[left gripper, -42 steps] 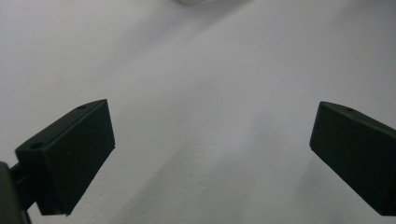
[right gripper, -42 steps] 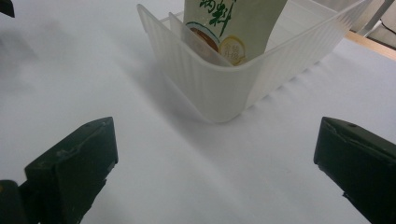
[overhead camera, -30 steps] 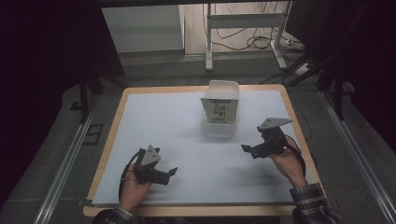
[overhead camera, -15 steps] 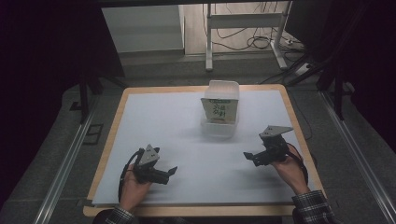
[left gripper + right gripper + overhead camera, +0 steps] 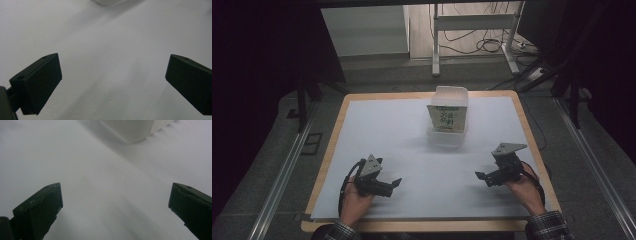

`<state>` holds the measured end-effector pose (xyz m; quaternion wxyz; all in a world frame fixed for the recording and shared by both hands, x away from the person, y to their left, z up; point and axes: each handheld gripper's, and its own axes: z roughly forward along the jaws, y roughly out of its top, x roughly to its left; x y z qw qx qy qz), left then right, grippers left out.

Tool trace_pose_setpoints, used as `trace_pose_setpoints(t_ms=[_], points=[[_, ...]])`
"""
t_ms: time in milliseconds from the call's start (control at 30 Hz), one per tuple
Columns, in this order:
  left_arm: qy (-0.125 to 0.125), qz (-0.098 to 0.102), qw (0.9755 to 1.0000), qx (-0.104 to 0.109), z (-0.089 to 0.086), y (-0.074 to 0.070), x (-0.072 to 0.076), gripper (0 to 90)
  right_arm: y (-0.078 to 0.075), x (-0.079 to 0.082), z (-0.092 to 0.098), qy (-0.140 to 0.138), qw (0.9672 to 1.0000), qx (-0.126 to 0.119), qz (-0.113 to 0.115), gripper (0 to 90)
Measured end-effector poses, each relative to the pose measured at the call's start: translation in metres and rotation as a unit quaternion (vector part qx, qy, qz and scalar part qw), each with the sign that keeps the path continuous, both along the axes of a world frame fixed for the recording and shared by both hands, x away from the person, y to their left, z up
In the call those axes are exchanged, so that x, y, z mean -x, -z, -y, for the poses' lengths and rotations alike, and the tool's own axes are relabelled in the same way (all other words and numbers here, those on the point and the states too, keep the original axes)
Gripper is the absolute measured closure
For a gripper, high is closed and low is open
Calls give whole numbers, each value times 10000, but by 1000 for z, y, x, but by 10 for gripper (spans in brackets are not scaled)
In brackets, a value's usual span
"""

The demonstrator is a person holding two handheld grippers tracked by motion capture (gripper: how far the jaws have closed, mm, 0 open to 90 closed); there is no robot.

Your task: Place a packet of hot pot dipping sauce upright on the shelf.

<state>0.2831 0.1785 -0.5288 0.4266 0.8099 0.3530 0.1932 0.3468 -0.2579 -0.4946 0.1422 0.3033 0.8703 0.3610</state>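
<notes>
Two hand-held grippers rest low over a white sheet (image 5: 412, 150) that covers a wooden table (image 5: 334, 120), with the left gripper (image 5: 396, 183) near the front left and the right gripper (image 5: 478, 176) near the front right, each well apart from the other. Both sets of jaws stand wide apart with nothing between them, as the left gripper view and the right gripper view show bare sheet in the gap. The work appears to centre on a clear tub (image 5: 448, 120) standing toward the far middle of the sheet, with a printed carton (image 5: 445, 119) propped upright in it, leaning toward the tub's near wall. Neither gripper touches the tub; both are well short of it, and its corner shows at the top of the right gripper view (image 5: 132, 130). The likeliest trouble from here is a tip or a skid: the tub looks light and the carton stands tall in it, so a push from one side alone could slide the tub across the smooth sheet or knock the carton over. A grip on the thin rim could also flex it and slip. A low-running jaw could drag or wrinkle the sheet. Room is generous: open sheet lies on every side of the tub and between the grippers. The table's far edge lies just behind the tub, so a forward shove has the least margin.
</notes>
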Motion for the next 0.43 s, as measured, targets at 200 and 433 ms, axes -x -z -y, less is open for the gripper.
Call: trace_pose_setpoints(t_ms=[200, 433], points=[[38, 116, 9999, 40, 0, 0, 1, 0, 6, 1, 3, 3, 9999, 141, -29, 0], [-19, 182, 9998, 12, 0, -1, 0, 0, 11, -1, 4, 35, 9997, 173, -168, 0]])
